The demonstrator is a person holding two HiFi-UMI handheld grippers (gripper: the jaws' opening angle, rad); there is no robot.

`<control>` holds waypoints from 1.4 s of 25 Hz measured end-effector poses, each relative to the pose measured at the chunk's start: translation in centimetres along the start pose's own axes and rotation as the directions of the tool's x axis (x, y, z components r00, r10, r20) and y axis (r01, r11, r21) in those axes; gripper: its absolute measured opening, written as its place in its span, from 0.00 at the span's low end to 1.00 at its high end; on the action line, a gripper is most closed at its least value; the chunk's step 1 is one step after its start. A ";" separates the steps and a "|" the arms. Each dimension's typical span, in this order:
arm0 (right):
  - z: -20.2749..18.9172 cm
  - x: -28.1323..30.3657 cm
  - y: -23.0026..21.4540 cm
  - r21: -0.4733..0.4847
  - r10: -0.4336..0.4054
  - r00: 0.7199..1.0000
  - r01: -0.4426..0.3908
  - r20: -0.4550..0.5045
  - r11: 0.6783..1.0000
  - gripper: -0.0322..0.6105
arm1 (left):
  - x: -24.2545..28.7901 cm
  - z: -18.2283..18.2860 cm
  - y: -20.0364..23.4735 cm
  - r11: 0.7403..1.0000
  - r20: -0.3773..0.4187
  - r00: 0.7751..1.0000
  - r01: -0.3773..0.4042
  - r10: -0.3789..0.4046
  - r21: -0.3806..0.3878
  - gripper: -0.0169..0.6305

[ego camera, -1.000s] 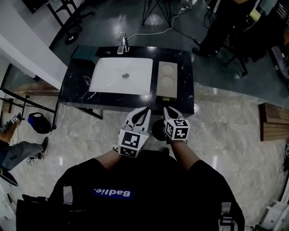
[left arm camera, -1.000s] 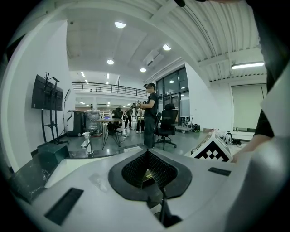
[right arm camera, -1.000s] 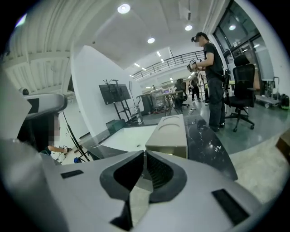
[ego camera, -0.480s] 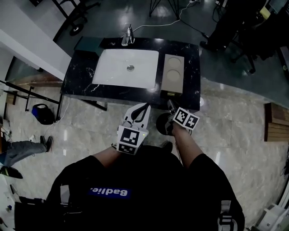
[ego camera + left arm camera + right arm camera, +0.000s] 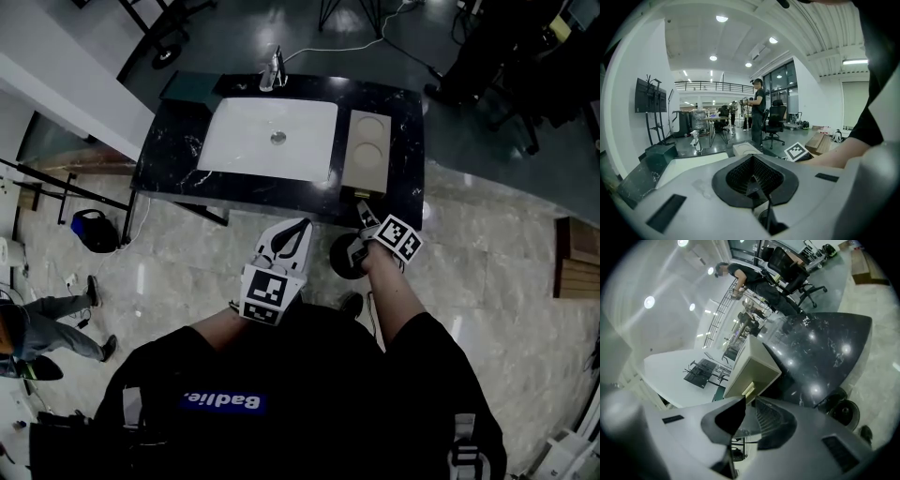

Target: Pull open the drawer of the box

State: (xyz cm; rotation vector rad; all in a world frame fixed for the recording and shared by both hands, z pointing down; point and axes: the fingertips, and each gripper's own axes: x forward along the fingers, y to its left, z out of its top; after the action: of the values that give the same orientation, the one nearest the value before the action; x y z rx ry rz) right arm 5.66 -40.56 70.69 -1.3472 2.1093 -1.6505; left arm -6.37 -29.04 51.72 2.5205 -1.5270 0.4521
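1. Box (image 5: 367, 161): beige, with two round recesses in its top. It stands on the black marble counter (image 5: 405, 112), just right of the white basin (image 5: 246, 150) and reaching the counter's near edge.
2. Drawer (image 5: 743, 380): set in the box's near face and appearing pushed in. A small pale handle (image 5: 749, 389) sits on its front.
3. Right gripper (image 5: 362, 212): jaws a little spread with nothing between them. The tips point at the handle from close in front; whether they touch it cannot be told.
4. Left gripper (image 5: 300, 227): held lower, near the person's body and short of the counter edge. Its jaws are pressed together and empty.
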 end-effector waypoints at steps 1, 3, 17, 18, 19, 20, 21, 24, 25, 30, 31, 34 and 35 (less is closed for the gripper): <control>0.1 0.1 -0.1 0.011 0.002 1.000 -0.002 0.006 1.000 0.12 | -0.1 -0.1 0.0 1.000 -0.001 1.000 0.000 0.000 0.000 0.01; 0.4 0.2 -0.2 0.032 0.006 1.000 -0.007 0.022 0.999 0.12 | -0.4 -0.3 0.1 1.000 -0.004 1.000 -0.003 0.003 0.000 0.01; 1.3 1.0 -0.1 0.215 0.114 0.988 -0.135 0.109 0.967 0.12 | -1.1 -1.4 0.6 1.000 -0.037 0.999 -0.023 0.023 -0.002 0.01; 1.4 1.1 -0.1 0.224 0.119 0.986 -0.142 0.114 0.964 0.12 | -1.1 -1.4 0.6 1.000 -0.039 0.999 -0.023 0.023 0.000 0.01; 1.4 1.2 -0.2 0.226 0.119 0.986 -0.143 0.116 0.964 0.12 | -1.1 -1.5 0.6 1.000 -0.040 0.999 -0.023 0.023 0.000 0.01; 1.5 1.2 -0.3 0.224 0.117 0.986 -0.141 0.119 0.964 0.12 | -1.2 -1.5 0.6 1.000 -0.040 0.999 -0.023 0.023 0.000 0.01; 1.5 1.2 -0.3 0.223 0.116 0.986 -0.141 0.122 0.965 0.12 | -1.2 -1.5 0.7 1.000 -0.041 0.999 -0.024 0.024 0.000 0.01; 1.5 1.2 -0.4 0.234 0.120 0.983 -0.149 0.136 0.961 0.12 | -1.2 -1.6 0.7 1.000 -0.044 0.999 -0.027 0.027 0.000 0.01; 1.5 1.2 -0.4 0.238 0.123 0.983 -0.154 0.140 0.959 0.11 | -1.2 -1.6 0.6 1.000 -0.044 0.999 -0.027 0.027 0.000 0.01; 1.4 0.8 -0.3 0.256 0.145 0.977 -0.182 0.156 0.949 0.11 | -1.3 -1.4 0.5 1.000 -0.043 0.999 -0.026 0.027 0.001 0.01; 1.3 0.7 -0.3 0.256 0.147 0.977 -0.184 0.157 0.949 0.11 | -1.4 -1.4 0.5 1.000 -0.042 0.999 -0.026 0.026 0.001 0.01; 1.0 0.5 -0.2 0.253 0.147 0.977 -0.183 0.153 0.950 0.11 | -1.5 -1.4 0.5 1.000 -0.040 0.999 -0.025 0.025 0.001 0.01; 0.9 0.5 -0.2 0.251 0.148 0.977 -0.183 0.151 0.951 0.11 | -1.5 -1.4 0.5 1.000 -0.039 0.999 -0.024 0.024 0.001 0.01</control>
State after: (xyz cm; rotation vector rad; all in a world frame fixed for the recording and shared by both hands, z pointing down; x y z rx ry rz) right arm 6.06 -41.54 70.74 -1.1303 1.7995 -1.6548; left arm -7.67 -27.63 52.55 2.4810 -1.5450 0.5016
